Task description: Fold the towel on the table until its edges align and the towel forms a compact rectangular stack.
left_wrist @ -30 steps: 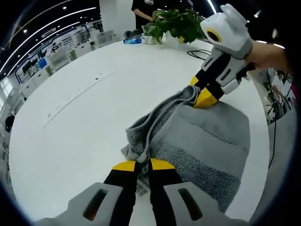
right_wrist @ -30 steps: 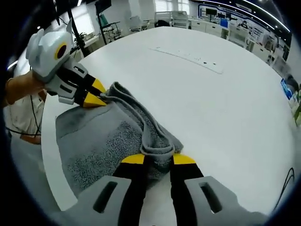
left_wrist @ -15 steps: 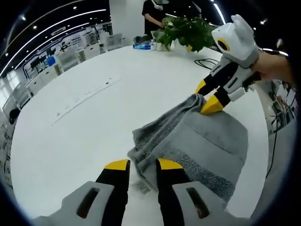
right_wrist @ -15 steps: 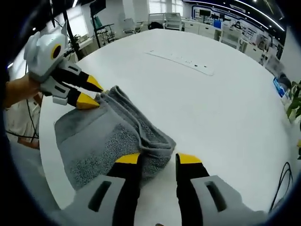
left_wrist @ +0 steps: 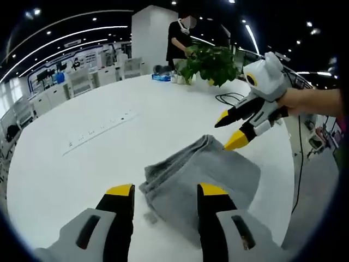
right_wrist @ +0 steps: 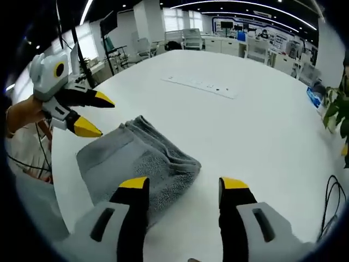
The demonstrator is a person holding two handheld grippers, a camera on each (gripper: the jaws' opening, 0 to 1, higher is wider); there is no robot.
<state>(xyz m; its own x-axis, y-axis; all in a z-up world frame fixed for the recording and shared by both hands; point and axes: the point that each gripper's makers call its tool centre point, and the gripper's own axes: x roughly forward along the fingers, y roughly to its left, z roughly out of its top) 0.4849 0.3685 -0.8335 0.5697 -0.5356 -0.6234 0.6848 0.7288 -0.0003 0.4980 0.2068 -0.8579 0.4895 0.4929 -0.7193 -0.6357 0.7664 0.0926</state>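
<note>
The grey towel [left_wrist: 199,177] lies folded on the white worktop [left_wrist: 82,158], and each hand-held gripper, left [left_wrist: 163,191] and right [right_wrist: 184,184], hovers apart above it, apparently so the fold can settle.

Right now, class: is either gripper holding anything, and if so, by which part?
Nothing is held. The left gripper and right gripper both have open jaws, clear of the folded grey towel on the white table.

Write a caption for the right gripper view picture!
Both open claws hang above a folded grey towel on a white table.
</note>
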